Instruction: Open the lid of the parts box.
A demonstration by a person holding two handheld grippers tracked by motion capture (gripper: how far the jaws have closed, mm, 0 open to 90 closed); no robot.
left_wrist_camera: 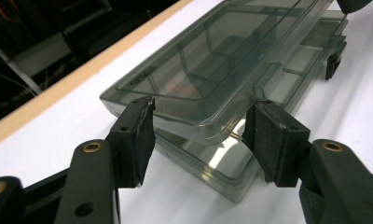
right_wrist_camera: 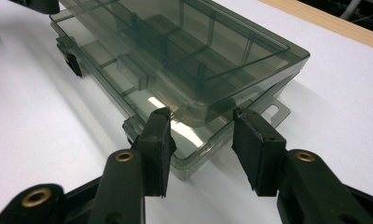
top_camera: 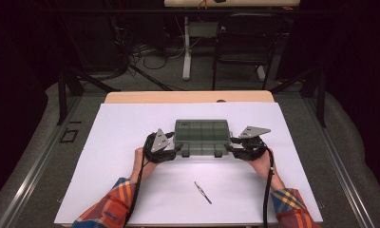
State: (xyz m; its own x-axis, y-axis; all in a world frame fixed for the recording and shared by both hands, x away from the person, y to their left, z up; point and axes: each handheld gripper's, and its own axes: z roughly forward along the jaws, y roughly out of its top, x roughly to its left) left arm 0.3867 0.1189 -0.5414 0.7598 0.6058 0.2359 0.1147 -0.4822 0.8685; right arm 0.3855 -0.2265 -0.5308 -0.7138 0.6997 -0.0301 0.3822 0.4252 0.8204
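Observation:
A smoke-grey clear compartment box (top_camera: 202, 137) lies in the middle of the white table top (top_camera: 131, 142). Its lid (left_wrist_camera: 198, 60) is tilted up off the base (left_wrist_camera: 222, 163). My left gripper (top_camera: 178, 148) is at the box's left end. In the left gripper view the gripper (left_wrist_camera: 202, 107) has its pad tips set against the lid's end, one at each side. My right gripper (top_camera: 228, 146) is at the box's right end. In the right gripper view the lid (right_wrist_camera: 198, 51) is raised over the base (right_wrist_camera: 105, 56), and the gripper (right_wrist_camera: 201, 114) clasps the lid's end rim with its pad tips.
Metal tweezers (top_camera: 203, 193) lie on the white top in front of the box, between the person's plaid sleeves. The table's wooden far edge (top_camera: 188, 97) runs behind the box. A dark chair (top_camera: 242, 47) and cables stand on the floor beyond.

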